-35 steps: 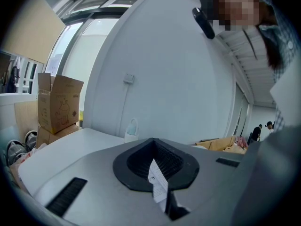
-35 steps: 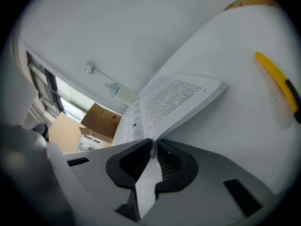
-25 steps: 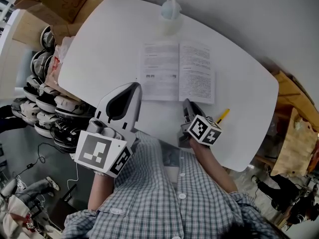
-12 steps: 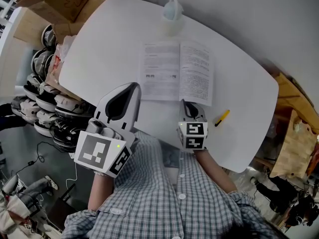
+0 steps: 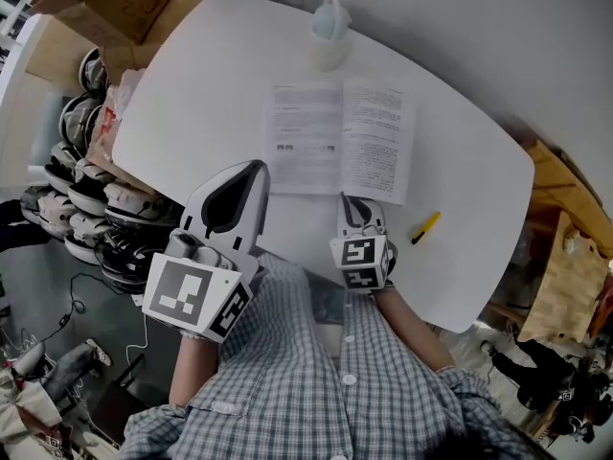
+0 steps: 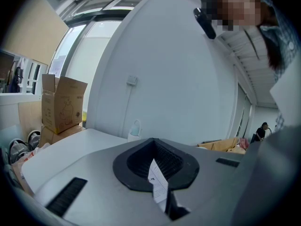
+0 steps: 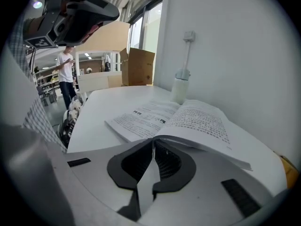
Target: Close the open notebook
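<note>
Jaws together, the right gripper (image 5: 356, 204) sits at the near edge of the open notebook's (image 5: 340, 140) right-hand page mid-bench (image 5: 211, 75), spine running straight away; the left gripper (image 5: 257, 166), also closed, hangs off its left edge.

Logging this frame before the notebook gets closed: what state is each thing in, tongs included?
notebook: open, lying flat on the table
right tongs: shut, tips at the notebook's near edge
left tongs: shut, clear of the notebook
yellow pen: lying on the table, right of the notebook
bottle: upright, beyond the notebook
</note>
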### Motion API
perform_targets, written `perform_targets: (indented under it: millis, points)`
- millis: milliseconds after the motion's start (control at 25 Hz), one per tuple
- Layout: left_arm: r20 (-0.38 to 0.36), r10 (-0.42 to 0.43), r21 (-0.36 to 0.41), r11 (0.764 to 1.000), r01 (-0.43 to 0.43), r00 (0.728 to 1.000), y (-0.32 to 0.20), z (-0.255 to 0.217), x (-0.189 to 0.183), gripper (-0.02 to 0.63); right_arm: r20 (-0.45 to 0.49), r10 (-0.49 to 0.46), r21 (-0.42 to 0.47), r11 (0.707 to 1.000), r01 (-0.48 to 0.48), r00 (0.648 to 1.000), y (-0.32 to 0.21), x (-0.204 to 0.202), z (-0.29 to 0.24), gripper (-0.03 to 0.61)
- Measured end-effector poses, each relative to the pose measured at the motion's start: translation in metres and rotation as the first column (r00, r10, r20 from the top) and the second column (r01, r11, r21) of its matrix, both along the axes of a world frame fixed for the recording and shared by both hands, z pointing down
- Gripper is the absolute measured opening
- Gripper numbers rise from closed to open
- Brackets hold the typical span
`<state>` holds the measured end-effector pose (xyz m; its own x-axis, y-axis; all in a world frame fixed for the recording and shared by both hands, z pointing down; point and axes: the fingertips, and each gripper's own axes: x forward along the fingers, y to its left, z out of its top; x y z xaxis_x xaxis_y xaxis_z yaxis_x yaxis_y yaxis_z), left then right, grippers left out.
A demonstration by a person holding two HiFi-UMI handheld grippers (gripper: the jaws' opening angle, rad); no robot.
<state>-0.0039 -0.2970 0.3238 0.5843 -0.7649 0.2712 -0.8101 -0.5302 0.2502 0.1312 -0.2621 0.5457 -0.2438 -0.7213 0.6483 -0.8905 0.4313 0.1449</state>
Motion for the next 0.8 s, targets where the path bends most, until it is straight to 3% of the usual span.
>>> perform_targets:
  millis: [400,800]
  points:
    - [0.010,-0.002,-0.001,1.000,0.002,1.000,0.003,0.001,0.002,0.005,0.002,-0.077,-0.024,0.997,0.077,0.997,0.000,-0.018,0.008,0.032]
    - [0.020,-0.016,0.001,1.000,0.016,1.000,0.011,-0.002,-0.009,0.005,0.099,-0.015,-0.087,0.996,0.024,0.995,-0.001,-0.026,0.015,0.031]
